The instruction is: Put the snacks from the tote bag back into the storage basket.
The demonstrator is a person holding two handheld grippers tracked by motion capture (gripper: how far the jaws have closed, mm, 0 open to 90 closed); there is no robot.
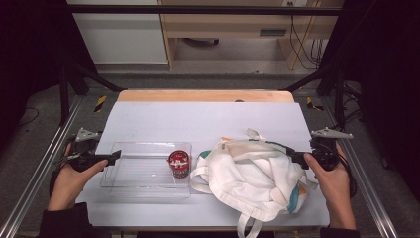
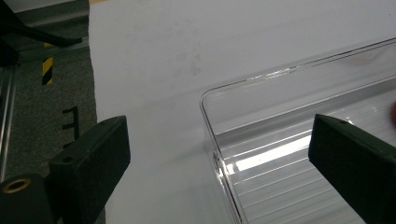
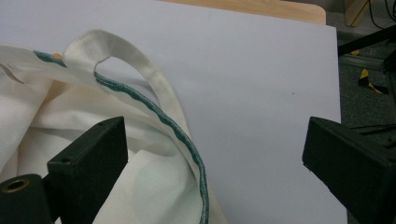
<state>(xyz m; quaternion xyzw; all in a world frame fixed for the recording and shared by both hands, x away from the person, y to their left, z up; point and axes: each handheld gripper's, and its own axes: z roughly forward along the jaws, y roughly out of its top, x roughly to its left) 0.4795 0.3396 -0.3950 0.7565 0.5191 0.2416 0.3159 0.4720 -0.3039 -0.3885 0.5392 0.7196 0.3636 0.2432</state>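
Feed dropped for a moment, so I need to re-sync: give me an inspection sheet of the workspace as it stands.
Surface: white sheet over a wooden table; faint smudges in the left gripper view.
Job's things: clear plastic tray, a small red jar standing at its right end; crumpled white tote bag with green trim beside the tray.
Clutter: nothing seen.
Grippers: left hand-held gripper open, jaws straddling the tray's corner; right hand-held gripper open at the bag's edge.
Cables: some hang by the far shelving.
Surroundings: metal frame rails, grey floor, wooden shelving behind.
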